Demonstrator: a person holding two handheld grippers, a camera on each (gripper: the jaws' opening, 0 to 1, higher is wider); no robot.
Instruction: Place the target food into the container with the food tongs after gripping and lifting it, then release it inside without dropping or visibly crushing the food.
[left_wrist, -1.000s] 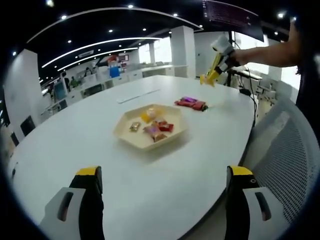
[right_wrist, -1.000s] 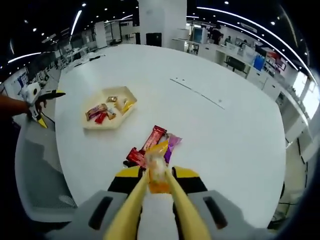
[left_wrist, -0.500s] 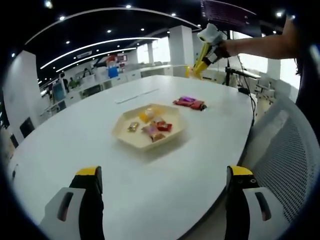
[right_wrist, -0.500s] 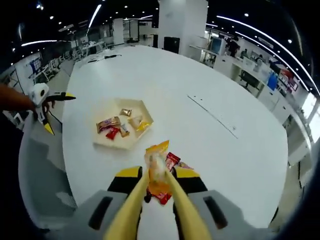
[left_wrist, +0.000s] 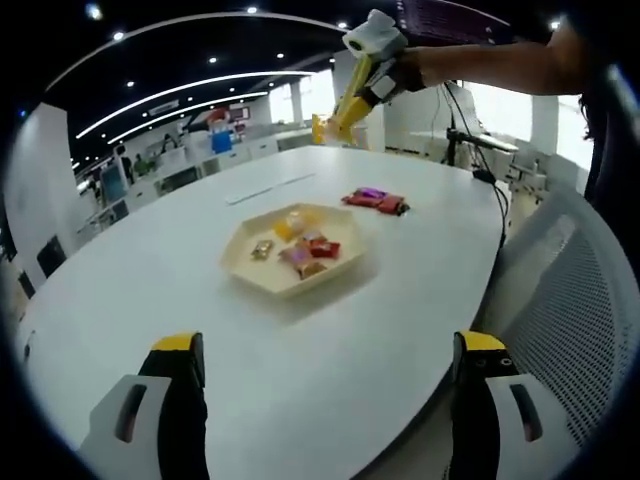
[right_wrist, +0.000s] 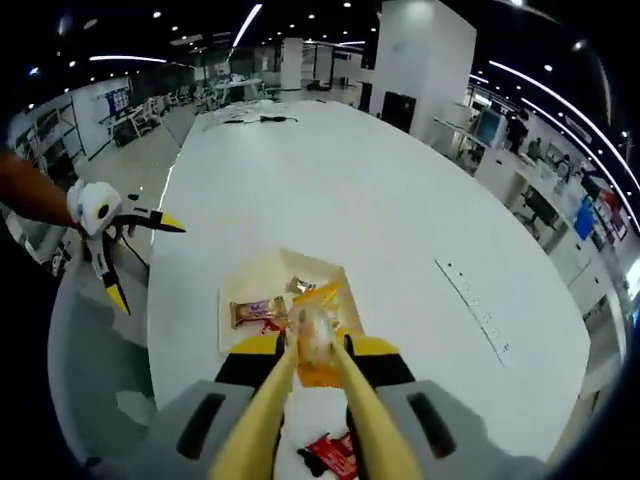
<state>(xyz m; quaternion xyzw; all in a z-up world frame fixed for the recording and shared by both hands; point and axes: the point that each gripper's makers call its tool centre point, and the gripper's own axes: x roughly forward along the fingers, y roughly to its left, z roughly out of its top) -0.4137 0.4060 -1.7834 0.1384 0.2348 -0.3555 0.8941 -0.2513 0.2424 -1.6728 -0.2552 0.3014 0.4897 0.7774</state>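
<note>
A cream hexagonal tray (left_wrist: 288, 289) holding several wrapped snacks (left_wrist: 300, 252) sits mid-table. My left gripper (left_wrist: 330, 346) hangs low over the near table edge, open and with nothing in it. My right gripper (right_wrist: 316, 348) is shut on yellow food tongs (right_wrist: 262, 420), which pinch an orange-yellow snack packet (right_wrist: 314, 334). That packet hangs in the air above the tray (right_wrist: 262, 278). The left gripper view has the right gripper (left_wrist: 368, 48) high over the far side of the table, the snack packet (left_wrist: 320, 128) at the tongs' tip.
A small pile of loose red and purple snacks (left_wrist: 375, 200) lies right of the tray; the red snacks (right_wrist: 335, 455) are below the tongs. A mesh chair (left_wrist: 575, 320) stands at the table's right edge. The left gripper (right_wrist: 112, 232) hovers by the table edge.
The right gripper has carried the snack packet away from the loose pile to above the tray. In the left gripper view it has risen and gone leftward. The left gripper stayed still.
</note>
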